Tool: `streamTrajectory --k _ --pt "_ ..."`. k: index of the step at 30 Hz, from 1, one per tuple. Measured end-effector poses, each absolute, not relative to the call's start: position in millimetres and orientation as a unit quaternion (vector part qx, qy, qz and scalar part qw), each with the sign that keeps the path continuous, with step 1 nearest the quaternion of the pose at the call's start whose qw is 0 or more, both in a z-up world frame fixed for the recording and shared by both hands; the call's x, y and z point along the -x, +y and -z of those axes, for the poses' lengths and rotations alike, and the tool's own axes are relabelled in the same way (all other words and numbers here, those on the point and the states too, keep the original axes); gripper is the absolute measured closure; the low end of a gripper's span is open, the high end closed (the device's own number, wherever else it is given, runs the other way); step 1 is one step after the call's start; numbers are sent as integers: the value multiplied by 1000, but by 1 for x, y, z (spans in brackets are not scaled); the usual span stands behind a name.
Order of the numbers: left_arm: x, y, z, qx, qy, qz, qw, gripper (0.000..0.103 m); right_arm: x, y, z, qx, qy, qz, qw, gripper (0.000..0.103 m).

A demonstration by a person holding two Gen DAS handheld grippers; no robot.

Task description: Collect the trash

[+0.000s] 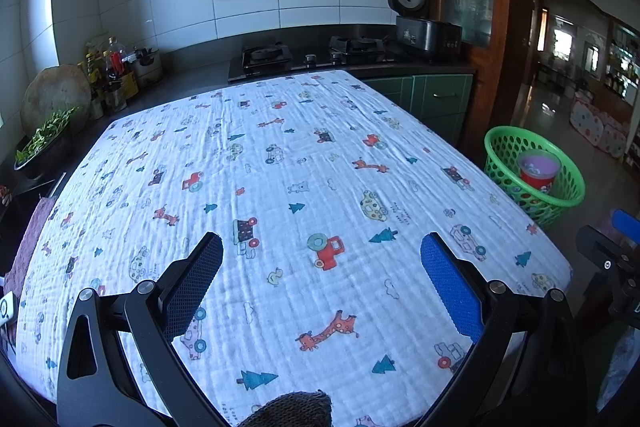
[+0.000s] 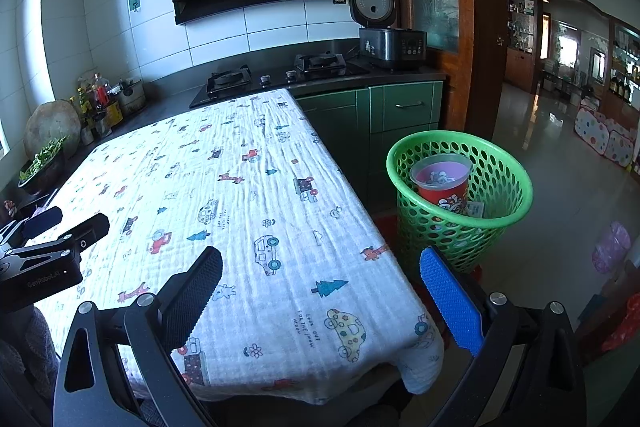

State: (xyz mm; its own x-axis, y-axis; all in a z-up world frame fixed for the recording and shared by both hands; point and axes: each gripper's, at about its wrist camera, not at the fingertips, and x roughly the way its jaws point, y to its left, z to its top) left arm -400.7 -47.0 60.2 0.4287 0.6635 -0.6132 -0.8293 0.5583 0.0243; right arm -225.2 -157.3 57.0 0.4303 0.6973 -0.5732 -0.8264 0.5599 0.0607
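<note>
A green perforated basket (image 2: 460,187) stands on the floor off the table's right side; it also shows in the left wrist view (image 1: 534,173). A red cup with a pale lid (image 2: 440,179) and other scraps lie inside it; the cup also shows in the left wrist view (image 1: 538,173). My left gripper (image 1: 322,259) is open and empty above the patterned tablecloth (image 1: 280,187). My right gripper (image 2: 320,279) is open and empty over the table's near right corner (image 2: 420,343), short of the basket. The left gripper's body shows at the left of the right wrist view (image 2: 52,251).
A gas stove (image 2: 276,77) and a rice cooker (image 2: 388,27) sit on the counter behind the table. Green cabinets (image 2: 400,115) stand beyond the basket. Bottles (image 1: 112,71) and a bowl of greens (image 1: 44,143) line the left counter. An open tiled floor (image 2: 560,167) lies to the right.
</note>
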Motion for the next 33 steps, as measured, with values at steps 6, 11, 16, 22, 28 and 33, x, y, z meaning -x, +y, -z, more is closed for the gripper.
streamTrajectory --k 6,11,16,22,28,33 --pt "400 -47 -60 143 292 -448 833 5 226 -156 -57 119 279 -455 837 7" --pt "399 -47 -60 144 292 -448 833 5 226 -155 -57 119 278 -457 837 7" --pt "399 -47 -60 143 292 -448 833 5 226 -155 -56 119 279 -457 836 7" --pt "399 -47 -60 143 291 -448 833 5 226 -155 -55 121 278 -458 836 7" --pt "399 -48 -58 142 291 -446 835 5 227 -154 -55 121 279 -457 836 7" --pt "399 -49 -56 141 291 -445 835 5 229 -153 -54 123 279 -459 834 7"
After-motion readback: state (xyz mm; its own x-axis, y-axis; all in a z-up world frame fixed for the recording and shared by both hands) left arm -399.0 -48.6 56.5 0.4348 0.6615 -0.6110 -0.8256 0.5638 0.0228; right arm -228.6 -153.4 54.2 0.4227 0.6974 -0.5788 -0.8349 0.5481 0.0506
